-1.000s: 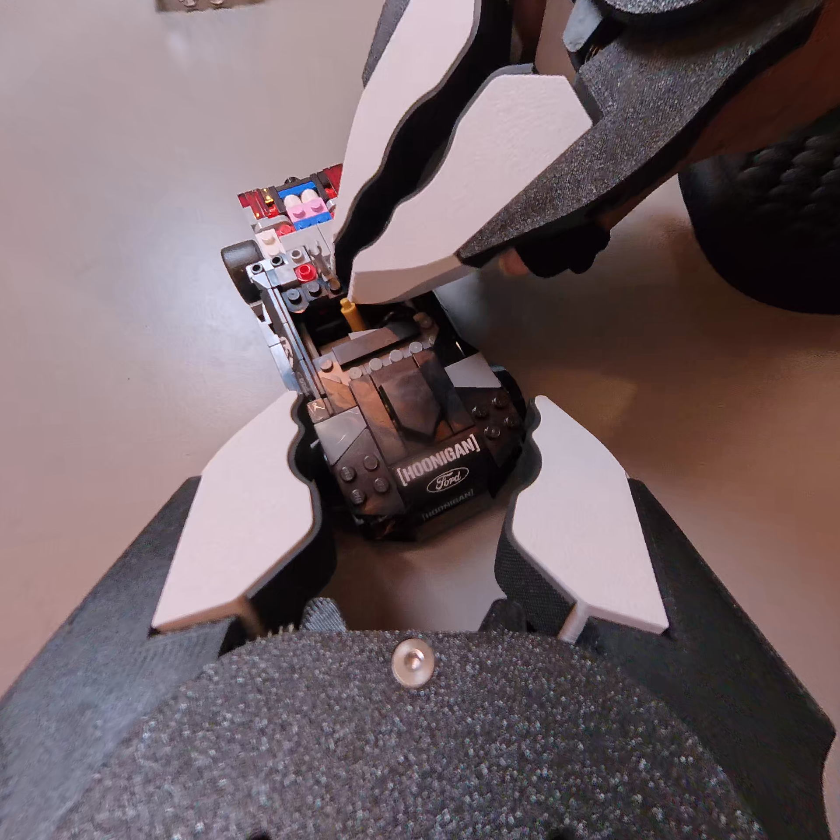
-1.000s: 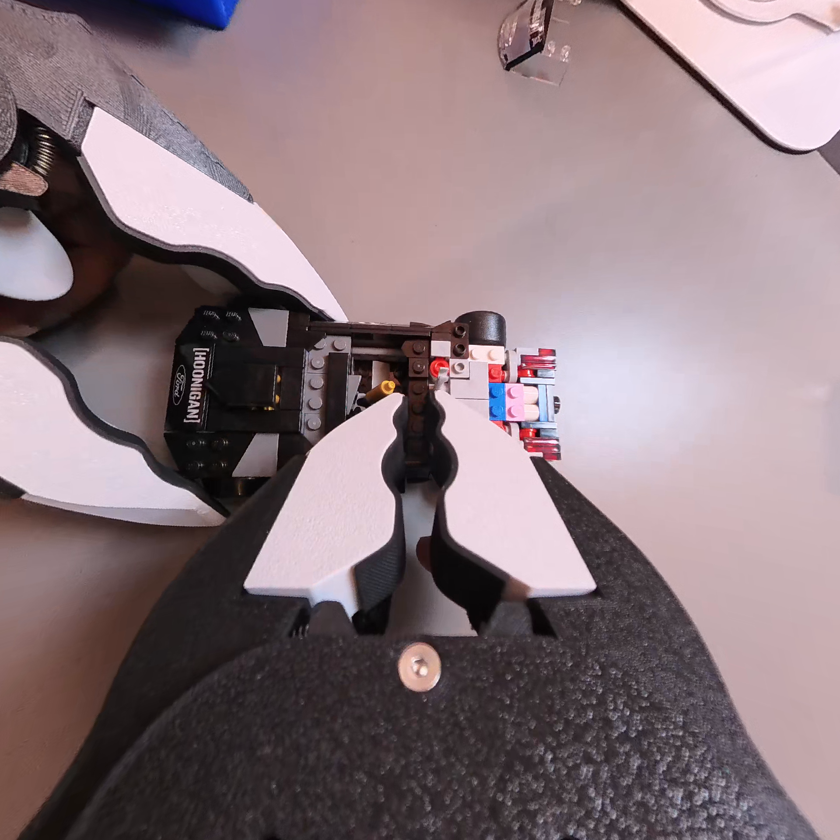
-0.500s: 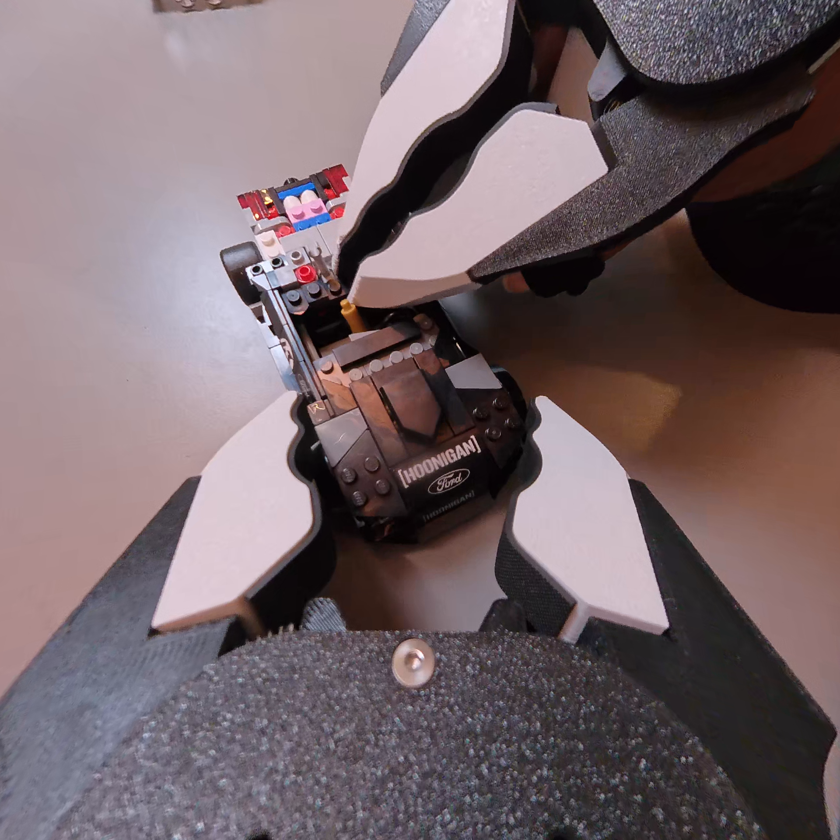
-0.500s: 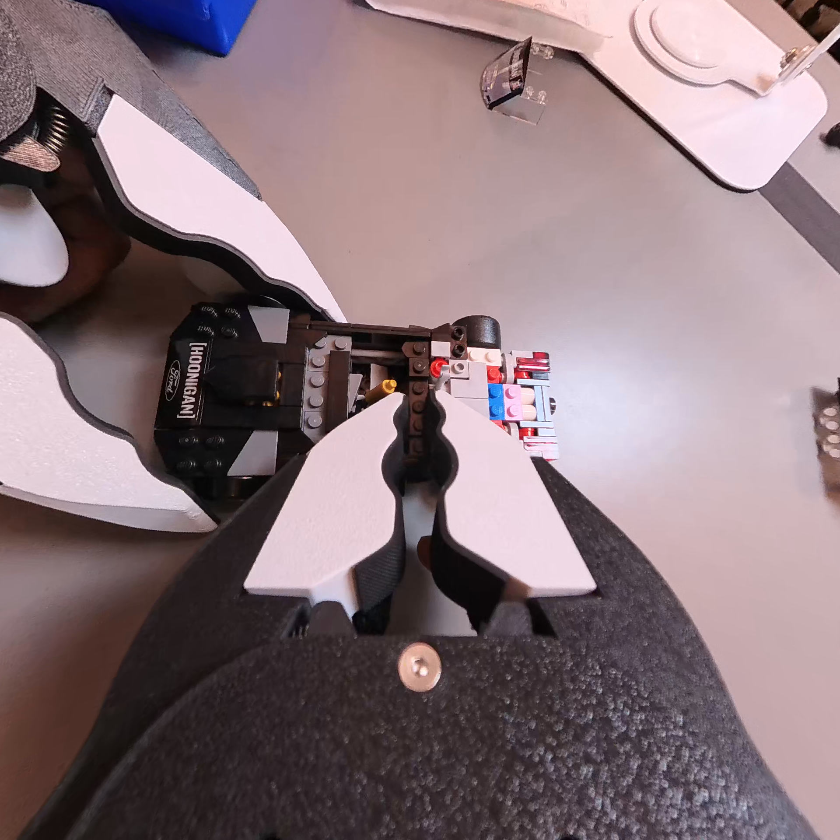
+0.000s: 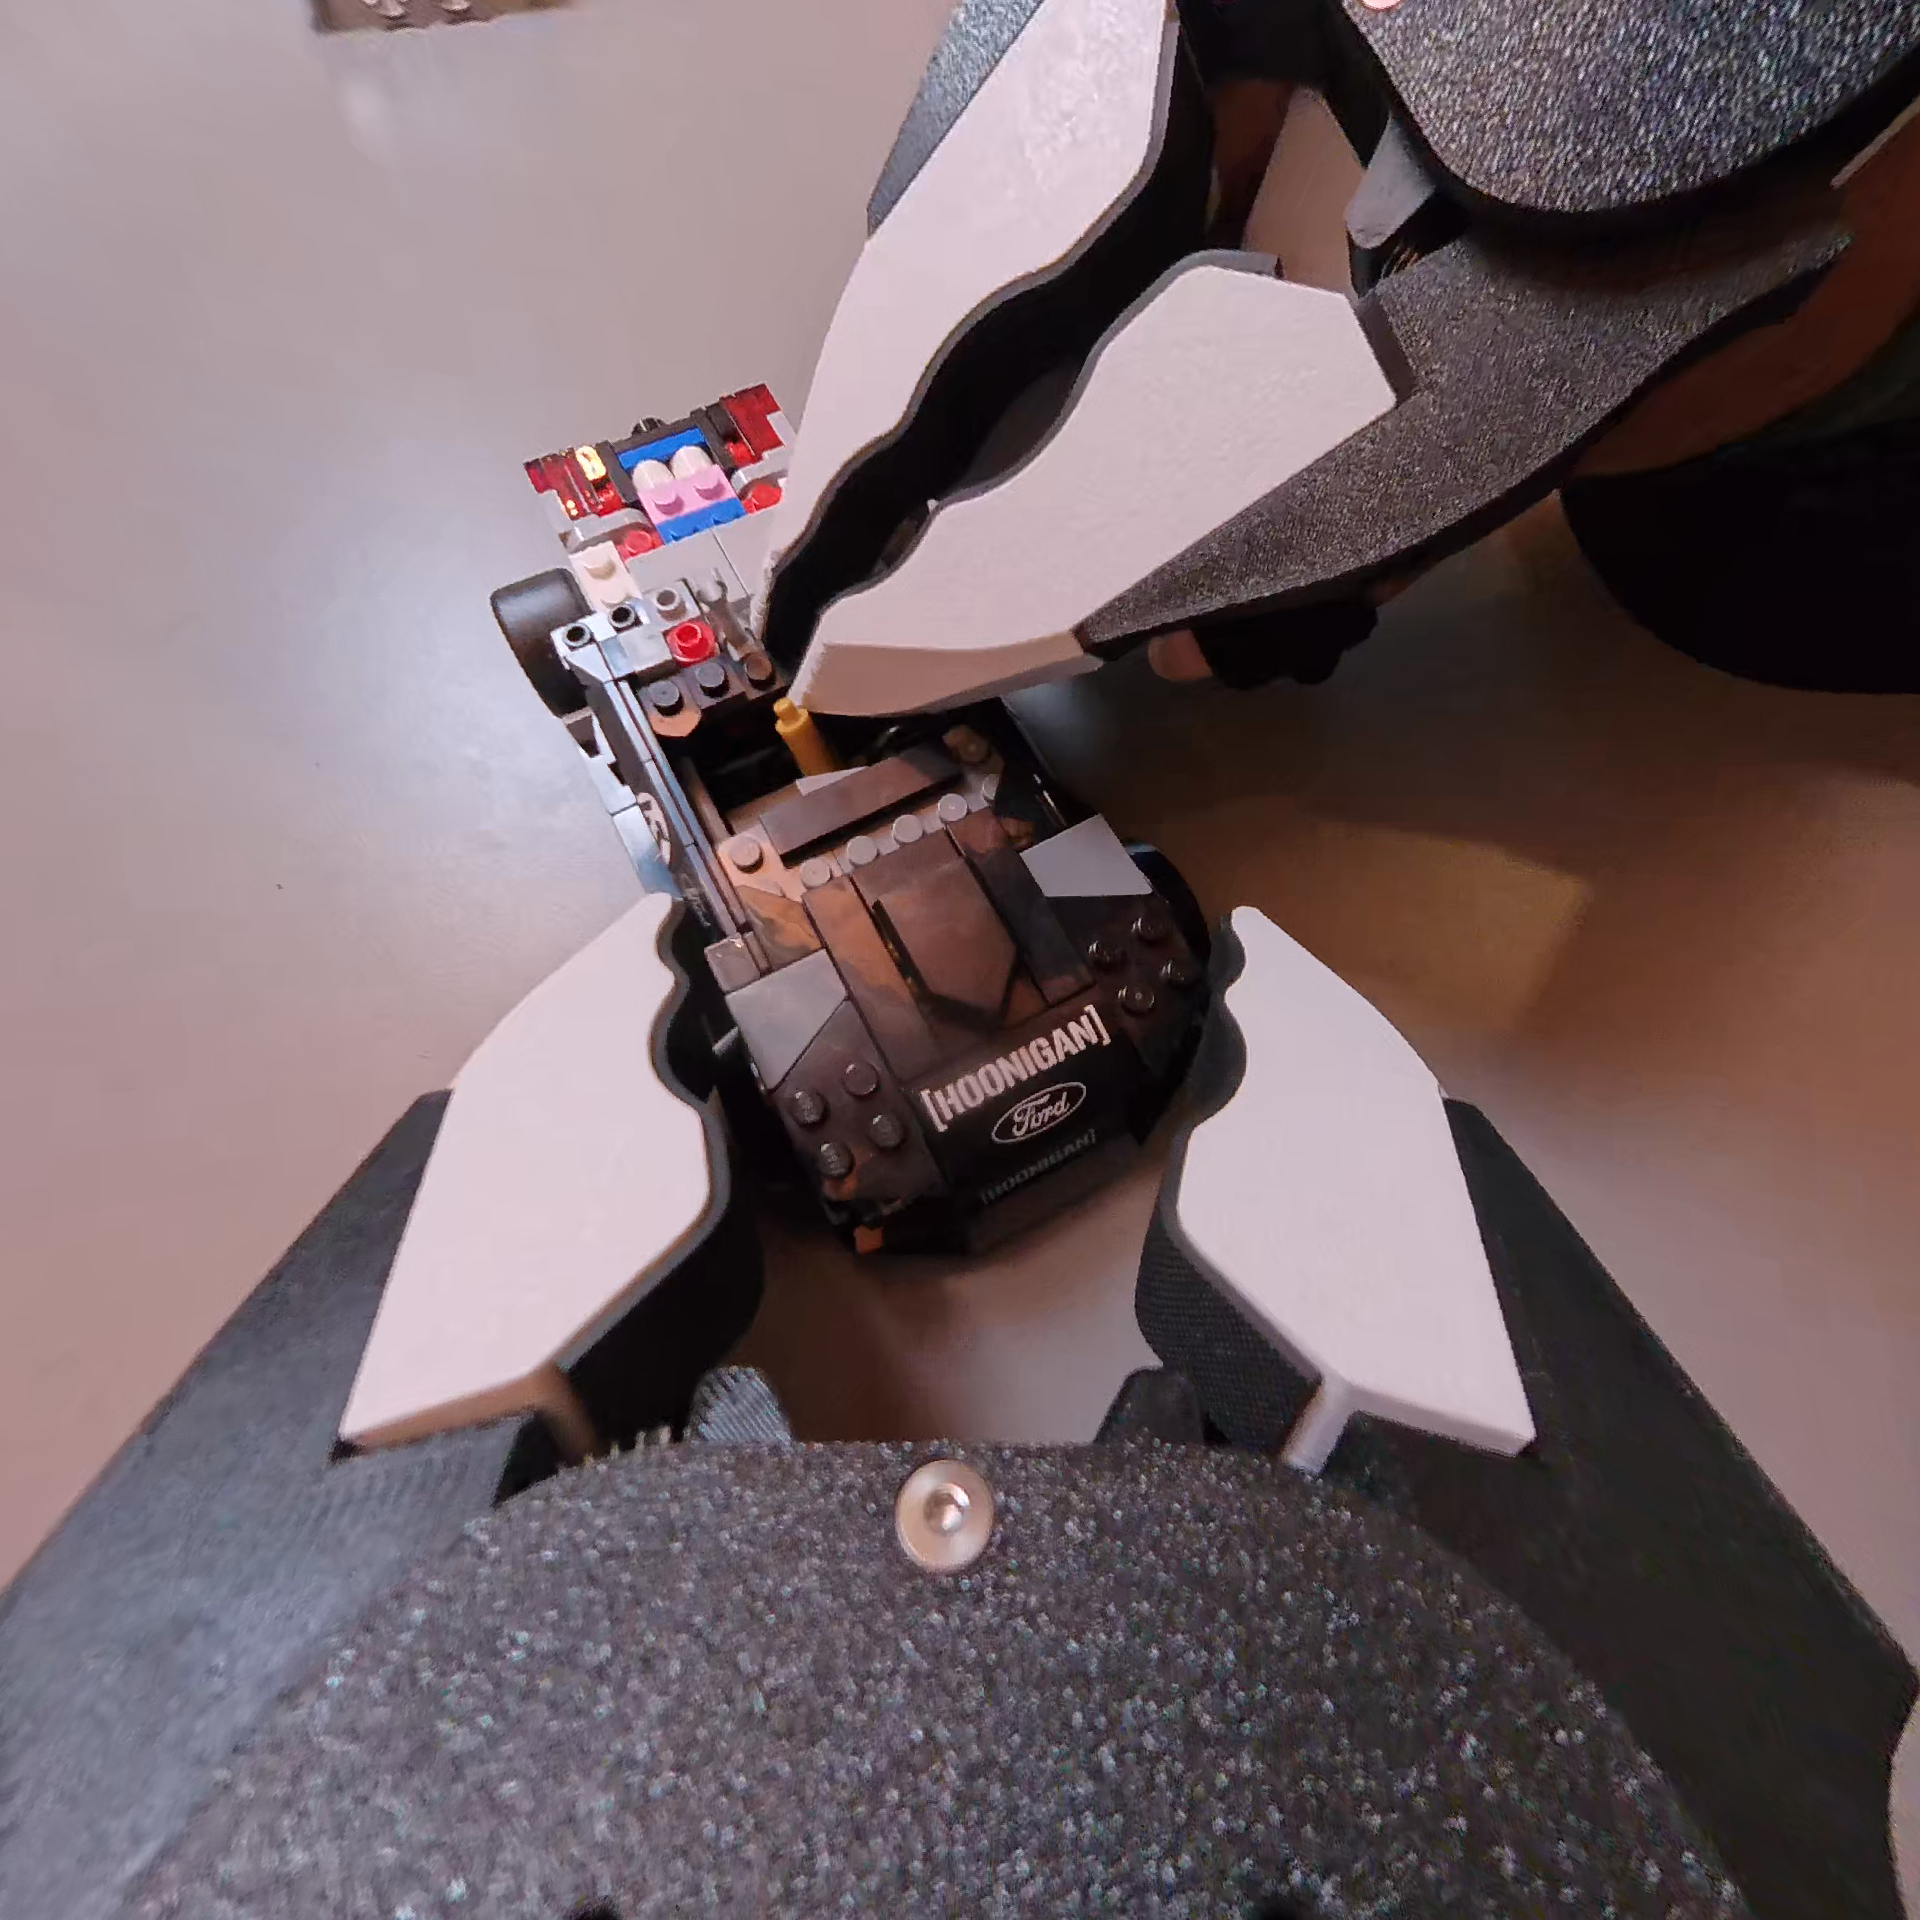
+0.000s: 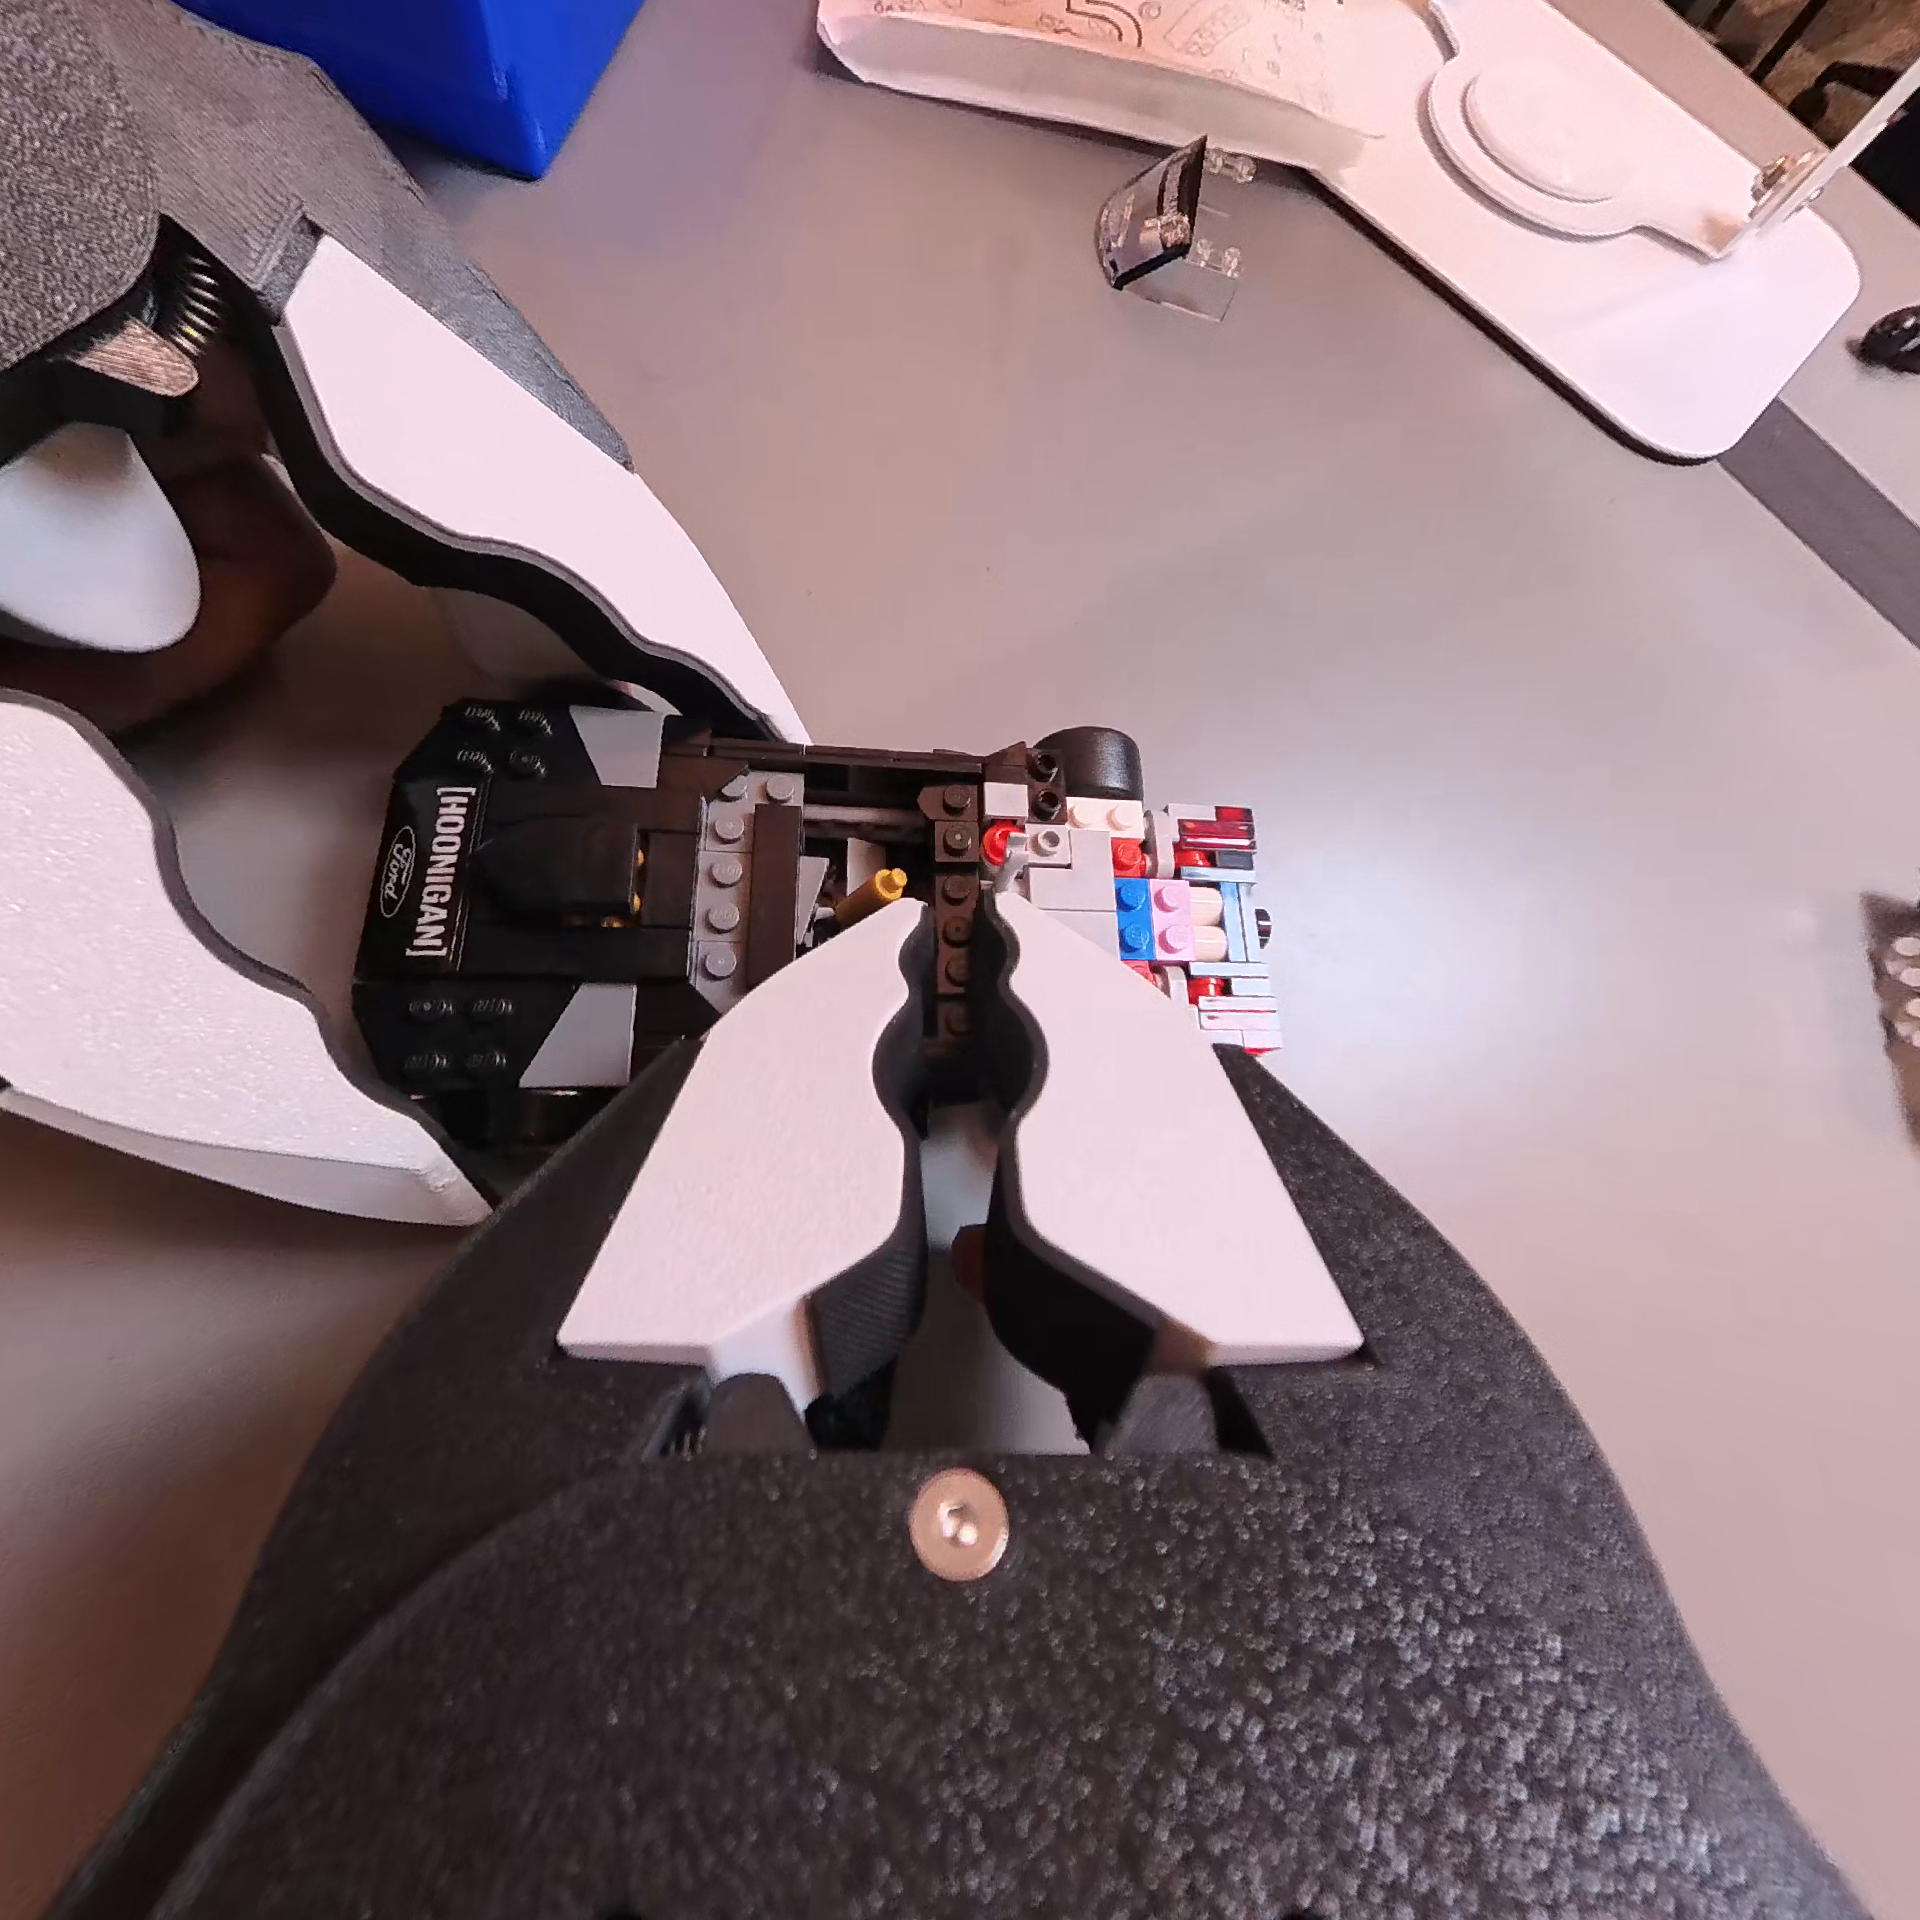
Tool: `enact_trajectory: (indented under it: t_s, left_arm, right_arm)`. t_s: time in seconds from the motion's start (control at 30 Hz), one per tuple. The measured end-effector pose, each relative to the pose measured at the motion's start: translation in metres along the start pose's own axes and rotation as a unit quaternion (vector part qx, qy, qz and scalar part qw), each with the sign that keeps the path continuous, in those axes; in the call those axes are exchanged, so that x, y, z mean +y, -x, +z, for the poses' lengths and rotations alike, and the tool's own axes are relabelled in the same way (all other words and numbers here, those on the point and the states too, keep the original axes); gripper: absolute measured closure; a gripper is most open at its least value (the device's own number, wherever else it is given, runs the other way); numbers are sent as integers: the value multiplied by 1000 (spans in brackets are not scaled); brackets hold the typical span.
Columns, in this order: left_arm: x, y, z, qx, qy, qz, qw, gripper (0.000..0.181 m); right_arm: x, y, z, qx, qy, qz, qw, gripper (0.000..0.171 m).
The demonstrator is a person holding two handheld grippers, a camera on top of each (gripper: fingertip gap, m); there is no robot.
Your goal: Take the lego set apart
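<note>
both grippers are on the lego car (image 6: 810,914), which sits on the grey table (image 6: 1351,675). left gripper (image 5: 951,1049) has its white fingers spread about as wide as the car's black nose and set against both sides of it, so it grips the front end (the part with the white lettering). right gripper (image 6: 961,940) comes in from the side with its fingers nearly together, pinched on a narrow black studded strip (image 6: 954,904) that runs across the car just behind the open cabin; a small yellow peg (image 6: 873,894) pokes out just beside the left fingertip. the car's rear, a cluster of red, blue, pink and grey bricks, lies past the right gripper's tips. a clear and dark loose piece (image 6: 1169,234) lies well apart on the table, near a white flat base (image 6: 1662,312) and a blue box (image 6: 468,73).
</note>
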State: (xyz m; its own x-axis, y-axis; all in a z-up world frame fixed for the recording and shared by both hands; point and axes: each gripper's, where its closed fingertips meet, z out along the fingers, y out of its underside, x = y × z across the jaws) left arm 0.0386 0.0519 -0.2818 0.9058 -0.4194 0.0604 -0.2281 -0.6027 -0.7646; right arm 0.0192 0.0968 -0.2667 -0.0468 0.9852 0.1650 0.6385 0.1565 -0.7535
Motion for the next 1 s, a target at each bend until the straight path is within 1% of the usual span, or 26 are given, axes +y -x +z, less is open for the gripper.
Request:
enact_trajectory:
  t_s: [0.33,0.63,0.73,0.9,1.0]
  left_arm:
    - [1,-1,-1,7,0,5,1000,89]
    - [1,-1,-1,8,0,7,1000,89]
    - [1,-1,-2,8,-1,4,1000,89]
    - [1,-1,-2,8,-2,4,1000,90]
    - [0,-1,-2,11,-3,3,1000,90]
  right_arm:
    - [-1,1,-1,10,-6,-31,999,164]
    - [-4,3,-4,18,-4,-111,994,165]
    - [-7,4,-6,11,-6,-124,992,164]
    - [-19,0,-11,-14,-52,-55,997,164]
    - [-28,-2,-20,-53,-95,26,994,164]
